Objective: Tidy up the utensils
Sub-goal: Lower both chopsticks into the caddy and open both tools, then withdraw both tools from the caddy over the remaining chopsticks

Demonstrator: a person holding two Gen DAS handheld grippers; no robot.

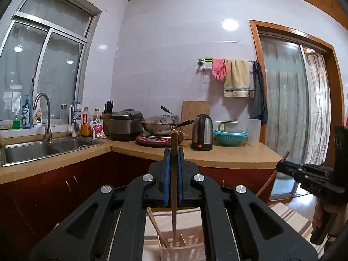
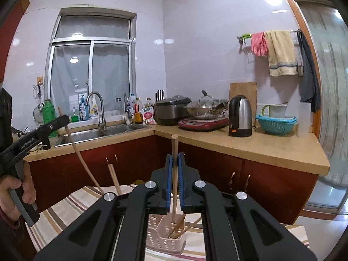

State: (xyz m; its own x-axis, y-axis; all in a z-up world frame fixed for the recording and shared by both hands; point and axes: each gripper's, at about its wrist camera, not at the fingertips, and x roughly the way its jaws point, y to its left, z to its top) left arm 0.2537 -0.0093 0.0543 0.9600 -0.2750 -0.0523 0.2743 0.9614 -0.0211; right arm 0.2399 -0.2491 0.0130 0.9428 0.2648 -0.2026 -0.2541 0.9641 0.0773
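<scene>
My left gripper (image 1: 173, 152) is shut on a dark wooden chopstick (image 1: 173, 174) held upright, its lower end down in a pale perforated utensil holder (image 1: 191, 250). My right gripper (image 2: 175, 156) is shut on a lighter wooden chopstick (image 2: 174, 174), also upright, its tip inside the same holder (image 2: 161, 239). Other chopsticks (image 2: 184, 228) lean in the holder. In the left wrist view the right gripper (image 1: 282, 165) shows at the right edge with its chopstick. In the right wrist view the left gripper (image 2: 63, 119) shows at the left with its chopstick.
The holder stands on a striped cloth (image 2: 71, 206). Behind is a kitchen counter (image 2: 250, 148) with a sink (image 2: 97, 133), rice cooker (image 2: 171, 108), wok on an induction hob (image 2: 204, 121), kettle (image 2: 240, 115) and teal colander (image 2: 275, 124). Red cabinets stand below.
</scene>
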